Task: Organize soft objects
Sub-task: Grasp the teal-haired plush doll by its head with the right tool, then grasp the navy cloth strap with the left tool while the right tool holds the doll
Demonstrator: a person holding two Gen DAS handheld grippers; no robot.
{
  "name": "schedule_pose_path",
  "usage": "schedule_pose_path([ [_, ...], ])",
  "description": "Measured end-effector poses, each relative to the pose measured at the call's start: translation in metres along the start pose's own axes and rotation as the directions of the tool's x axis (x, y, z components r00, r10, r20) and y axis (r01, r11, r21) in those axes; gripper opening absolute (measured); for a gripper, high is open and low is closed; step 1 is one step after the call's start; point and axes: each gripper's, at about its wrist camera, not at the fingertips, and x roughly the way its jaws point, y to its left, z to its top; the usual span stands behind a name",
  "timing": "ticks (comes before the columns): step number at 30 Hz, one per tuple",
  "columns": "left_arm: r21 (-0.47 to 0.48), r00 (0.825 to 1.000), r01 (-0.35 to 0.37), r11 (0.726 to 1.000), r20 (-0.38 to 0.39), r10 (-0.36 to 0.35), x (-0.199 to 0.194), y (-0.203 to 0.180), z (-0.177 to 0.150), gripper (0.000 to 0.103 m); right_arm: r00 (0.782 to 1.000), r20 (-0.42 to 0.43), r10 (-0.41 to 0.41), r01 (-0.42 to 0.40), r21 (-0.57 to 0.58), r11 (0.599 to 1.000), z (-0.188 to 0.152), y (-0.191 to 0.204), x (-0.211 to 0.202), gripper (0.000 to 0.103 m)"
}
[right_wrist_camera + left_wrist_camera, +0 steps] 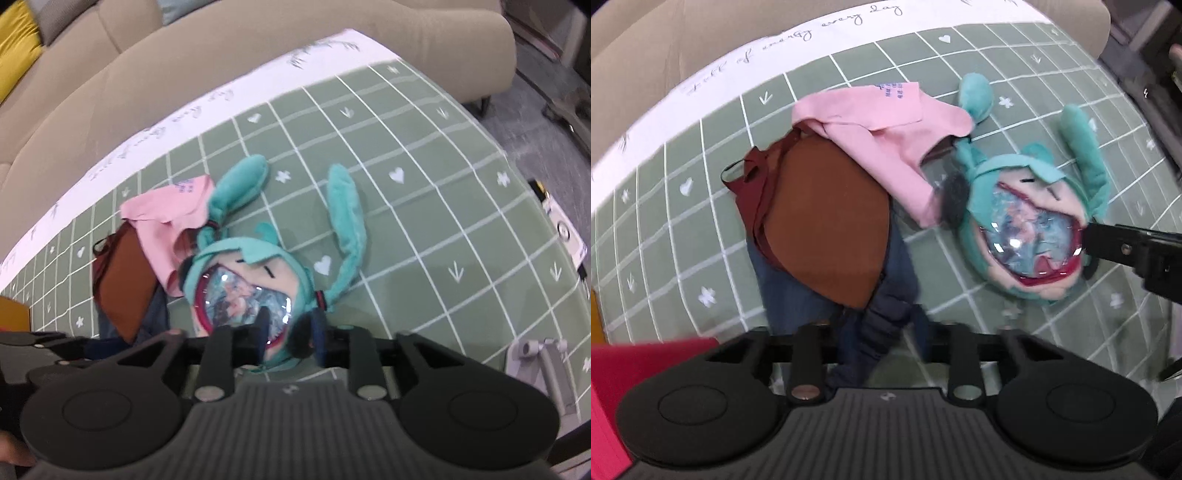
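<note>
Sorting step underway — my left hand-held gripper (882, 354) pinches the navy cloth (886, 314) at the pile's near edge. My right hand-held gripper (291, 332) stands spread over the teal plush (255, 280), mid-bench on the checked cloth (424, 240). Next — lift the navy piece clear without dragging the brown cloth (827, 221).

Both rigs look basically the same: the matte black two-finger left gripper (882, 332) and the matching black right gripper (291, 332) each have a dark grey ribbed centre plate with a tiny pale logo up top. On either side sits a big rounded black housing with a shallow oval recess. Two black link arms pivot on shiny silver pins, and there are triangular cut-outs near the finger bases.
</note>
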Motion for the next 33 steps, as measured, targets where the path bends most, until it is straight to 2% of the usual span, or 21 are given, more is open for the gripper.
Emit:
schedule_pose_path([
  [4, 0.026, 1.000, -0.020, 0.999, 0.017, 0.020, -0.001, -0.009, -0.006, 0.015, 0.997, 0.050, -0.063, 0.067, -0.078, 0.995, 0.003, 0.008, -0.006, 0.044],
  [10, -0.017, 1.000, 0.020, 1.000, -0.009, -0.020, -0.004, -0.009, -0.026, 0.013, 0.998, 0.038, -0.043, 0.046, -0.087, 0.995, 0.006, 0.005, -0.003, 0.044],
  [14, 0.007, 1.000, -0.004, 1.000, -0.007, 0.004, -0.007, -0.017, -0.045, 0.013, 0.999, 0.038, -0.039, 0.043, -0.110, 0.993, 0.007, 0.008, 0.003, 0.044],
  [16, 0.010, 1.000, -0.004, 1.000, -0.004, 0.004, -0.009, -0.018, -0.051, 0.013, 0.998, 0.061, -0.017, 0.026, -0.141, 0.990, 0.011, 0.013, 0.005, 0.053],
  [18, 0.015, 1.000, -0.007, 1.000, -0.005, 0.007, -0.010, -0.018, -0.052, 0.014, 0.998, 0.056, 0.003, 0.009, -0.208, 0.978, 0.017, 0.021, 0.012, 0.067],
  [20, 0.015, 1.000, -0.006, 1.000, -0.005, 0.006, -0.011, -0.018, -0.052, 0.014, 1.000, 0.010, -0.005, 0.007, -0.260, 0.965, 0.022, 0.028, 0.025, 0.068],
  [23, 0.017, 1.000, -0.001, 1.000, -0.006, 0.001, -0.011, -0.019, -0.054, 0.014, 0.999, -0.040, -0.024, 0.014, -0.247, 0.969, 0.033, 0.030, 0.046, 0.070],
  [25, 0.016, 1.000, 0.005, 1.000, -0.007, -0.005, -0.010, -0.017, -0.054, 0.014, 0.998, -0.063, 0.013, -0.028, -0.239, 0.971, 0.040, 0.028, 0.054, 0.074],
  [26, 0.017, 1.000, 0.006, 1.000, -0.008, -0.006, -0.011, -0.017, -0.054, 0.014, 0.995, -0.093, 0.028, -0.049, -0.237, 0.970, 0.043, 0.027, 0.058, 0.080],
  [27, 0.021, 1.000, 0.007, 1.000, -0.011, -0.007, -0.010, -0.017, -0.053, 0.014, 0.991, -0.128, 0.043, -0.072, -0.231, 0.970, 0.045, 0.026, 0.060, 0.092],
  [29, 0.021, 1.000, 0.009, 1.000, -0.016, -0.008, -0.010, -0.017, -0.052, 0.014, 0.974, -0.214, 0.078, -0.125, -0.216, 0.968, 0.043, 0.024, 0.066, 0.100],
  [30, 0.022, 1.000, 0.009, 1.000, -0.019, -0.009, -0.010, -0.017, -0.051, 0.014, 0.967, -0.243, 0.081, -0.139, -0.234, 0.962, 0.039, 0.028, 0.068, 0.100],
  [33, 0.012, 1.000, 0.014, 1.000, -0.021, -0.014, -0.007, -0.015, -0.048, 0.014, 0.977, -0.213, -0.023, -0.065, -0.397, 0.916, 0.022, 0.051, 0.071, 0.101],
])
